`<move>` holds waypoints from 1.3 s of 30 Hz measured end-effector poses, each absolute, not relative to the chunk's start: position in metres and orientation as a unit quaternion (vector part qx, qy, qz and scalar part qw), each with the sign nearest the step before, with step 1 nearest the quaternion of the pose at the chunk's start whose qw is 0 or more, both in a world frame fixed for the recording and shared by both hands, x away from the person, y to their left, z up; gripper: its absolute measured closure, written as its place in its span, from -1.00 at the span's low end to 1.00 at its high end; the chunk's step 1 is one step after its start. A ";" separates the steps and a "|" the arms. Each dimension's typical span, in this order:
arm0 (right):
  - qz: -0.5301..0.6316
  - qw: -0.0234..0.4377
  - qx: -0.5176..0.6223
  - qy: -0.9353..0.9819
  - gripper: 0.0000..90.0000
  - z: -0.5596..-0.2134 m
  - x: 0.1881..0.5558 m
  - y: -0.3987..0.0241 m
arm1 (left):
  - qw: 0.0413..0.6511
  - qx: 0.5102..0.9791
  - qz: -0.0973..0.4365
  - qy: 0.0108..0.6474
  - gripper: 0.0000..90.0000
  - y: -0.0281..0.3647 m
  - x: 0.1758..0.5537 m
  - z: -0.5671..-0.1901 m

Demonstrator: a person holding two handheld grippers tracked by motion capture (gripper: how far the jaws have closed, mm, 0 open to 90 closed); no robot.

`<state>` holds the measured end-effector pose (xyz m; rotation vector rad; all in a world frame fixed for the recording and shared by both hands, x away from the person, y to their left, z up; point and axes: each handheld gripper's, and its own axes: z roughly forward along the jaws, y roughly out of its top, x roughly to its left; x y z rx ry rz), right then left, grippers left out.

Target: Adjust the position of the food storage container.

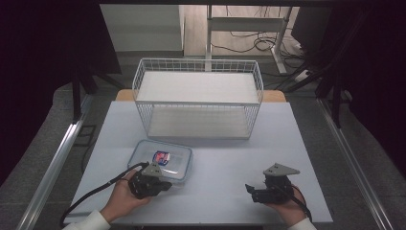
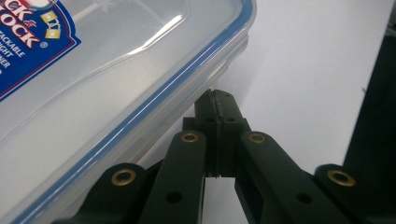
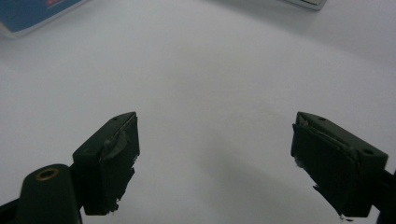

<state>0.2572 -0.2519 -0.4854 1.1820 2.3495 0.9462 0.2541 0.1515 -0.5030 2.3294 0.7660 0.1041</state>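
Black jaws of left gripper [image 2: 218, 109] clenched on nothing we can see, tips just beside lidded plastic container [image 1: 162, 158] near front-left of tabletop [image 1: 230, 143]; right gripper [image 3: 215, 154] spread wide over bare front-right; wire shelf rack [image 1: 198, 98] at far edge; we judge approach step under way; next likely calls for opening left jaws to take container rim.

Label on the container lid

Off my left gripper's camera, the sticker [image 2: 21, 44] on the clear blue-rimmed lid [image 2: 140, 70] shows partial white words: "OCK" with an ® mark, then "ACKABLE" and "GHT" under it. The rest is cut off; from above it is too small to read.
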 end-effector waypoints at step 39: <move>0.336 0.176 0.411 0.829 -0.65 -0.484 0.258 -0.250 | 0.320 0.816 0.112 0.467 1.00 0.282 0.291 -0.501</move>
